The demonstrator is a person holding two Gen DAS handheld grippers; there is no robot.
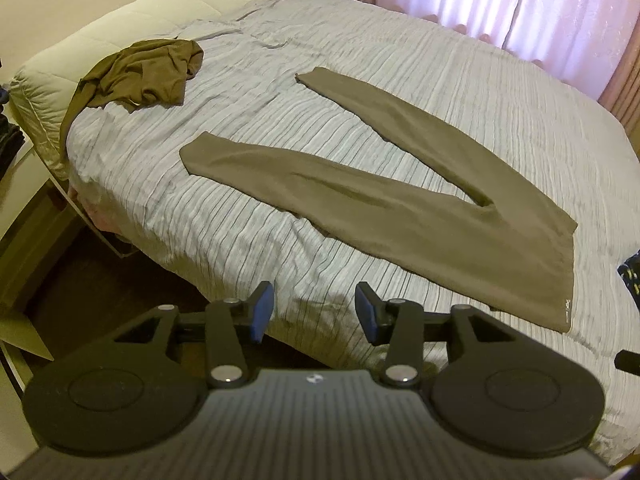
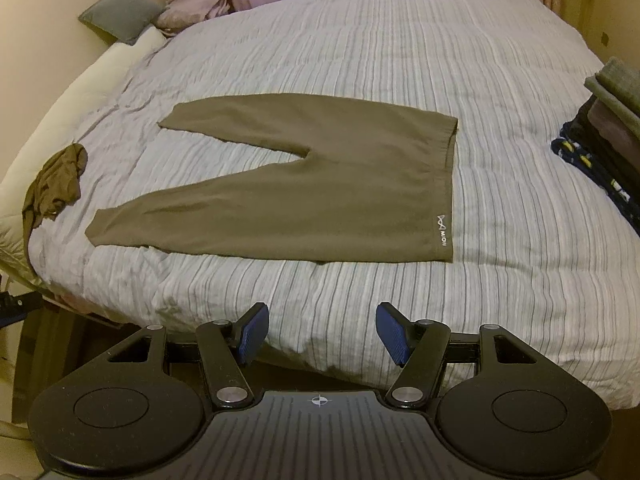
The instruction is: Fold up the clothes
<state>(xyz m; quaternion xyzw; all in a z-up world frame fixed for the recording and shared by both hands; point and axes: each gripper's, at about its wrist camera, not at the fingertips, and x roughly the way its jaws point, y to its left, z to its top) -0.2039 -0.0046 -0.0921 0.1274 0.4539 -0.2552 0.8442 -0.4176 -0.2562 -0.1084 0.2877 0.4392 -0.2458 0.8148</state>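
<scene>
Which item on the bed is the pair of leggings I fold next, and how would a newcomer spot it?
Start at the striped grey bedspread. The olive leggings lie flat in its middle, legs spread in a V and a white logo by the waistband. The crumpled olive top near the bed's left edge shares the colour, but it is bunched up, and the folded stack sits at the right edge.

A home bedroom, no question. A wide bed [image 2: 360, 40] fills the view under a grey striped quilt, with a padded cream headboard [image 2: 60, 120] out at nine o'clock. Pillows [image 2: 120, 12] and bunched bedding are heaped at eleven, pink curtains [image 1: 520, 0] glow at twelve, and stacked folded clothes [image 2: 600, 140] wait at three.
</scene>
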